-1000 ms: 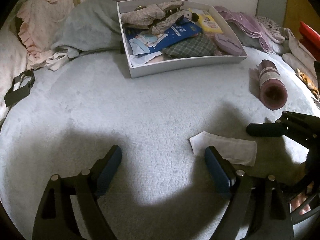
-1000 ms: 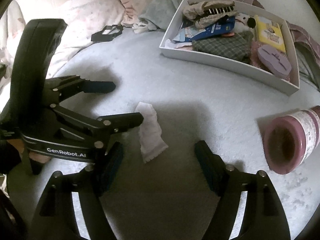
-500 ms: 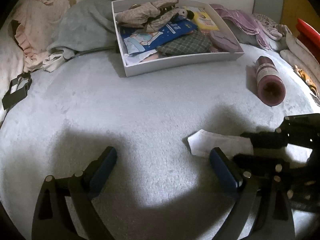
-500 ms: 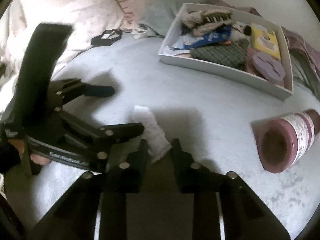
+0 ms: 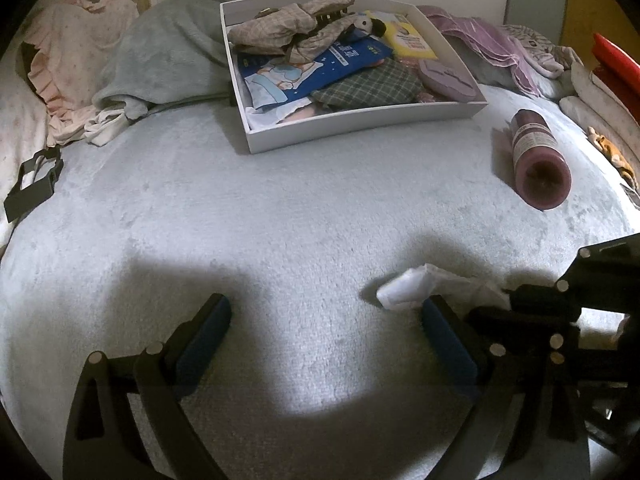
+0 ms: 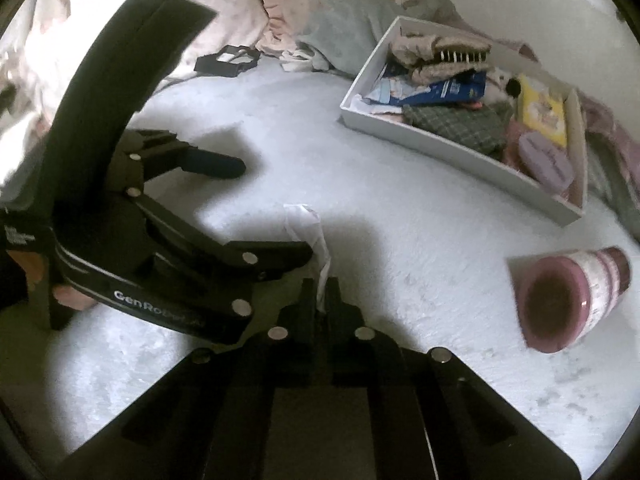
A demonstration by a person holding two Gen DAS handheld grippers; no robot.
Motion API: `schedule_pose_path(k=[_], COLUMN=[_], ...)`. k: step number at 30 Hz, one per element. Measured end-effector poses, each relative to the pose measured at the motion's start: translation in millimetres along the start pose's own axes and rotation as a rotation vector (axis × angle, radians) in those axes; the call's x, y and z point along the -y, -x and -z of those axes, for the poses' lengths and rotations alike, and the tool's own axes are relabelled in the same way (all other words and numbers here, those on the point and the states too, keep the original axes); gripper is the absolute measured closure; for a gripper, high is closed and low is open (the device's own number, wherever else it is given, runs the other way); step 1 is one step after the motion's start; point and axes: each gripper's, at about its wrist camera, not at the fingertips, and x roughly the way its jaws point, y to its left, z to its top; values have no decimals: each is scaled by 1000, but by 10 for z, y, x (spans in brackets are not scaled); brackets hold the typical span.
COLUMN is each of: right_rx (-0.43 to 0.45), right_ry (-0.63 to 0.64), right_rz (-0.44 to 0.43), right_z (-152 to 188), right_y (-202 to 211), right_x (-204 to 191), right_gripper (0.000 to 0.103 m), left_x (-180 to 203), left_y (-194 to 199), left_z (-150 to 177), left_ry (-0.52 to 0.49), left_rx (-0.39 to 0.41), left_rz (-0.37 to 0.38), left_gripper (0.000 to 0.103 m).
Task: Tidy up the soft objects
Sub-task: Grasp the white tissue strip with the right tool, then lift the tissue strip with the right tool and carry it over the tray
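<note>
A small white soft pad (image 6: 310, 232) lies crumpled on the pale grey bed cover, its near end pinched between the jaws of my right gripper (image 6: 321, 292), which is shut on it. In the left wrist view the same white pad (image 5: 424, 288) bunches up just beyond the right finger of my left gripper (image 5: 326, 318). That left gripper stands wide open over bare cover with nothing between its fingers. My right gripper (image 5: 520, 304) reaches in from the right there. A white tray (image 5: 360, 128) full of soft things sits at the back.
A dark pink tube (image 5: 538, 160) lies on its side to the right of the tray. Grey blanket (image 5: 160, 64), pink ruffled cloth (image 5: 68, 64) and a black strap (image 5: 34, 184) line the left edge. Purple and white clothes (image 5: 500, 52) pile up at the back right.
My right gripper has shut on the near end of the white pad, which was lying flat and is now crumpled and lifted slightly. The left gripper has stayed in place, open.
</note>
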Motion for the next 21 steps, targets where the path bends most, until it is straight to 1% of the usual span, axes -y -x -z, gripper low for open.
schedule_pose_path(k=[2,9,13,17,21], right_rx=[9,18,59,78,98], right_ry=[3,-65,-74,-81,-109], right_rz=[36,88,143,153,179], right_z=[1,20,15,22,24], right_y=[19,62,143,187,233], right_x=[-5,124,126,135,181], right_gripper=[98,98,98,98,98], left_x=[2,26,27,93,226], left_y=[4,19,28,59,100], left_z=[4,-3,-9,-24,-75], left_ry=[1,-15,-14,-34,-36], left_rx=[2,9,8,15,20], left_rz=[3,-13,-11,-36,-16], left_gripper=[5,5,5,5,6])
